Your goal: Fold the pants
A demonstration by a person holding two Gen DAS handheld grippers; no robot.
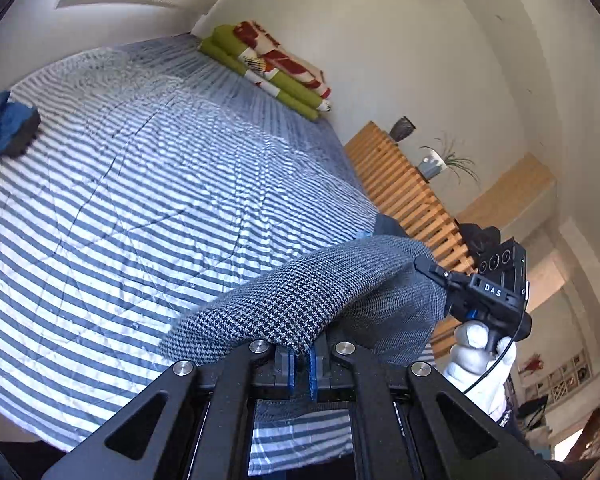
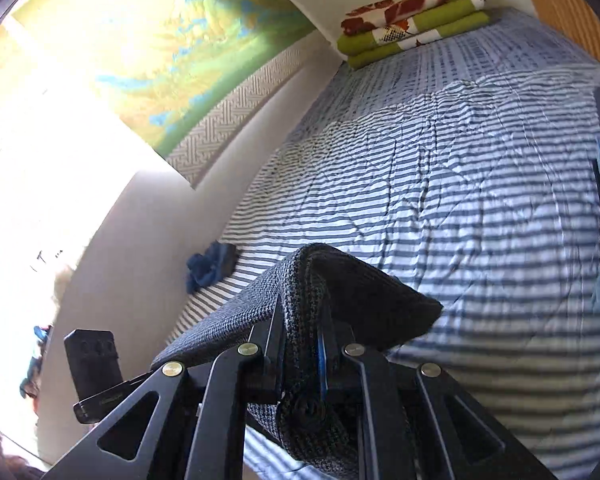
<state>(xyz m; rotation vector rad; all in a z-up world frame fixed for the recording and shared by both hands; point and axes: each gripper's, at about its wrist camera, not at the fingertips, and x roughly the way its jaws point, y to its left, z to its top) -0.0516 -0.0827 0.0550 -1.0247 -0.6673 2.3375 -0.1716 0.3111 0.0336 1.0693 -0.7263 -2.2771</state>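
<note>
Left gripper (image 1: 301, 360) jaws clamped on edge of houndstooth pants (image 1: 300, 304); right gripper (image 2: 300, 344) jaws pinching bunched fold of same pants (image 2: 300, 312). Pants lifted, stretched between both above striped bed (image 1: 140, 184). Folded blankets (image 1: 276, 68) far end, blue cloth (image 1: 0, 124) at edge.

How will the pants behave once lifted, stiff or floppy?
Likely floppy: the pants sag between the left gripper and right gripper. Probably not slippery, given the coarse weave. Bunched folds at the right jaws suggest some bulk.

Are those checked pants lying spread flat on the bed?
No, lifted: the checked pants hang bunched between the left claw and right claw, above the striped bed.
</note>
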